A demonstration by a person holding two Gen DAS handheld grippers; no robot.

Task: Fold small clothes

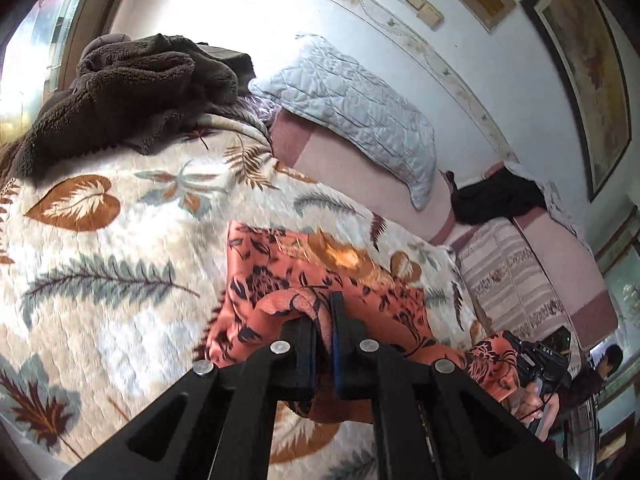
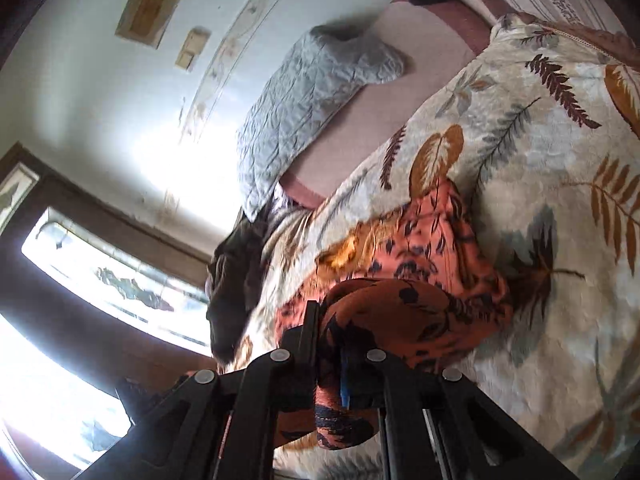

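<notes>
Orange fabric printed with dark flowers, the small garment (image 1: 280,264), lies on a leaf-patterned quilt (image 1: 100,240) covering the bed, and you hold it at two places. Your left gripper (image 1: 324,304) is clenched on a raised fold of the garment, cloth bunched between its black fingers (image 1: 339,312). Your right gripper (image 2: 326,320) is likewise clamped on the garment (image 2: 420,248), with a thick wad of cloth draped over and hiding its tips.

Readable writing is scarce: on the right gripper (image 1: 532,356), seen from the left wrist camera at the frame's lower right, there are pale letters (possibly "DAS", too small to be sure).

Much is hard to make out. Both views are blurred. How much of the garment hangs clear of the quilt cannot be told. A person (image 1: 604,364) is cut off at the frame's edge in the left view.

Toward the head of the bed, a grey quilted pillow (image 1: 352,112) leans on a pink headboard cushion (image 1: 360,184). A dark brown fleece (image 1: 132,88) is heaped at the quilt's far corner near a bright window (image 2: 80,320). Around the garment the quilt is open on the near and window sides. Framed pictures (image 1: 588,68) hang on the white wall.
</notes>
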